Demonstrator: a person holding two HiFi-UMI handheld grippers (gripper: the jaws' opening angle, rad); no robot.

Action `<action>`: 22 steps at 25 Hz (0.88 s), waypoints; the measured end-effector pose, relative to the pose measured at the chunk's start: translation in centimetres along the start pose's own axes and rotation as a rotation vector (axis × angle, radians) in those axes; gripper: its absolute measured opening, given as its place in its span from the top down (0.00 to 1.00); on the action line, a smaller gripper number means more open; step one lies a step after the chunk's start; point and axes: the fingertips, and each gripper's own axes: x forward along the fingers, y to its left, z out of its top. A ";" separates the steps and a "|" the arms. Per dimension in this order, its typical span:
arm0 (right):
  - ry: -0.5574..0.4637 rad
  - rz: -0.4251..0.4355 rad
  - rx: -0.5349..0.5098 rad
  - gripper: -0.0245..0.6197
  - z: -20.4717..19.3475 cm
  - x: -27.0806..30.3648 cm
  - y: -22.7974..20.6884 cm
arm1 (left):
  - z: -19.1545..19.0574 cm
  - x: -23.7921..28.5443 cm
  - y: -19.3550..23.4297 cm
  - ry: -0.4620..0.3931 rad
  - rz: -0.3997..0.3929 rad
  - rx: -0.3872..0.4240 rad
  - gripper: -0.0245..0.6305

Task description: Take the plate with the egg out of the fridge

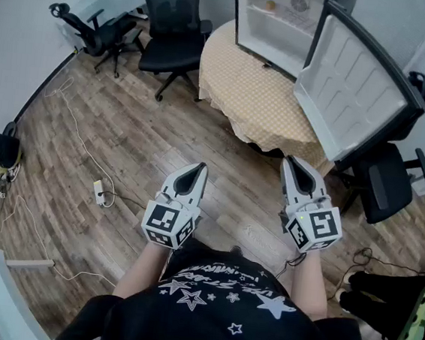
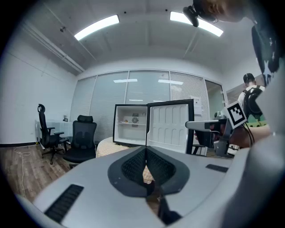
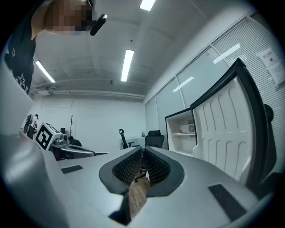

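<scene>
Jaws of left gripper (image 1: 197,170) and right gripper (image 1: 294,165) were clenched on nothing, well short of the open fridge (image 1: 276,29) ahead, plate with egg (image 1: 270,5) on its upper shelf, seemingly slightly nearer the right gripper.

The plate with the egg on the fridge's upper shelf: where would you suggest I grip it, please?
The plate's near rim, I'd judge, coming level through the fridge's open front: walls close the other sides, and the door stands swung out to the right. The plate shows too small to say more.
</scene>
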 end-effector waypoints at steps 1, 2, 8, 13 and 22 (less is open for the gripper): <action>0.004 0.007 -0.002 0.90 0.0 -0.3 0.2 | 0.2 -0.1 -0.3 -0.004 0.009 0.003 0.96; 0.008 0.015 -0.004 0.90 0.0 -0.6 0.4 | 0.4 -0.3 -0.6 -0.008 0.018 0.005 0.96; 0.024 0.048 -0.004 0.90 -0.1 -1.4 1.5 | 1.0 -0.3 -1.6 -0.018 0.044 0.011 0.96; 0.046 0.075 -0.030 0.90 -0.1 -0.5 2.6 | 1.4 -0.7 -1.8 0.001 0.073 0.029 0.96; 0.005 -0.012 -0.129 0.90 2.3 2.7 3.6 | 3.9 -2.2 -1.7 -0.033 0.143 0.094 0.96</action>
